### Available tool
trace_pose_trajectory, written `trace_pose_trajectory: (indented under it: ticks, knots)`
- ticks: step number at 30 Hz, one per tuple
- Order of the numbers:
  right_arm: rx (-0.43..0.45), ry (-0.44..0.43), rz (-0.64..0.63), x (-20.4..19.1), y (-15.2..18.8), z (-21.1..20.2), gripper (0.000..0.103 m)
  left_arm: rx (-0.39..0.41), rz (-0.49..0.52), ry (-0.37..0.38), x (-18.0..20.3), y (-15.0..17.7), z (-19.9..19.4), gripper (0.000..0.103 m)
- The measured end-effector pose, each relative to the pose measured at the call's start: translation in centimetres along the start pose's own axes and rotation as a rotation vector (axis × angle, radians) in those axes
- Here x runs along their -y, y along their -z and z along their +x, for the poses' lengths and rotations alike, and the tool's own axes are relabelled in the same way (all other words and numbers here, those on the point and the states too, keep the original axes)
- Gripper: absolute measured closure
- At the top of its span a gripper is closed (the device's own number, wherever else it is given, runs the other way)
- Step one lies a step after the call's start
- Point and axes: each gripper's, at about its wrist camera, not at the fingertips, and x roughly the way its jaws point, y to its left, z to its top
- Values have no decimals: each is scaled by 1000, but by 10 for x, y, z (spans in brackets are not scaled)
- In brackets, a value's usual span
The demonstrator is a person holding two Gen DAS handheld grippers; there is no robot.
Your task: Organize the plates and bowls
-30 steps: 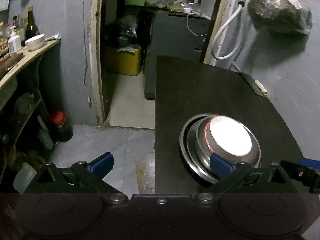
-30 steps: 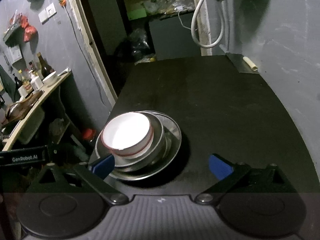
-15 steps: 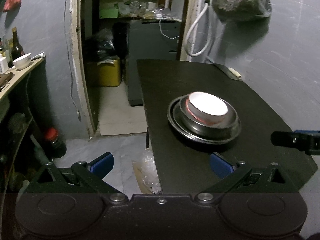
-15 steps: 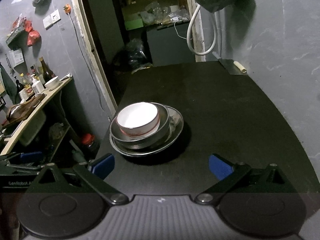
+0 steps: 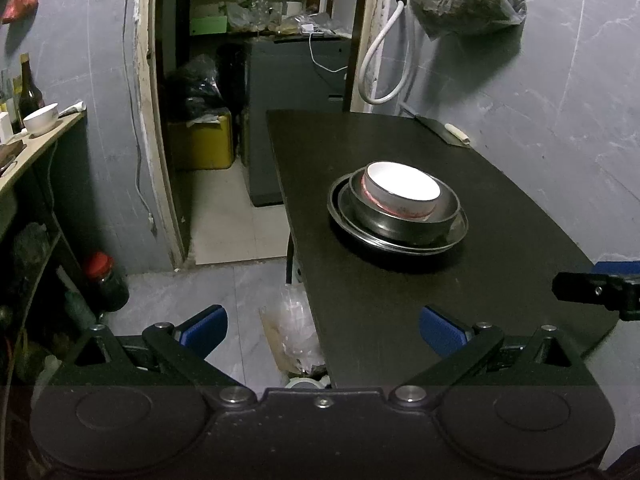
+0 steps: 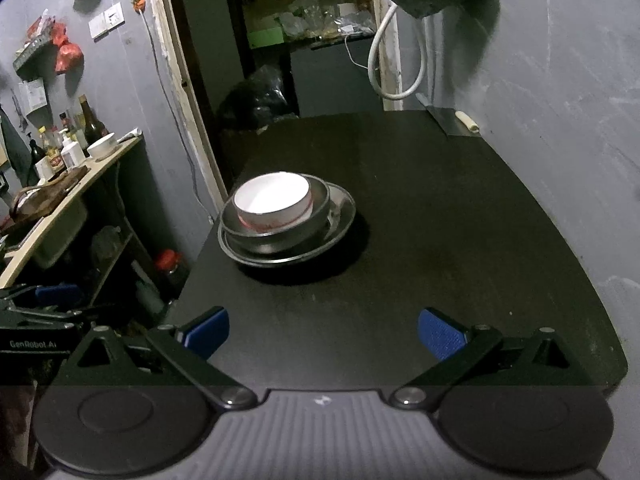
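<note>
where the left wrist view looks across the black table [image 5: 500, 288], the left gripper [image 5: 322, 330] hangs with fingers spread and empty, well short of the white bowl [image 5: 402, 192] nested in a steel bowl [image 5: 404, 226] on a steel plate [image 5: 400, 244]; beside the table, floor shows. the right wrist view shows the right gripper [image 6: 324, 330], spread and empty, above the table's near edge, and the left gripper's body at far left.

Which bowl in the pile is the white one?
The top one: the white bowl with a red band sits inside the steel bowl, which rests on the steel plate.
</note>
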Motion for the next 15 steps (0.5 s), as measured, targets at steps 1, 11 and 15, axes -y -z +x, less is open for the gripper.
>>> trace_pose_trajectory:
  ticks: [1,11,15]
  knots:
    - [-4,2,1,0,1,-1,0,-1,1,2,0,1,-1,1]
    - [-20,5,-5,3,6,-4,0,-6,16,17,4,5,-2,1]
    - [-19,4,-1,2,7,-5,0,-5,18,17,4,5,-1,1]
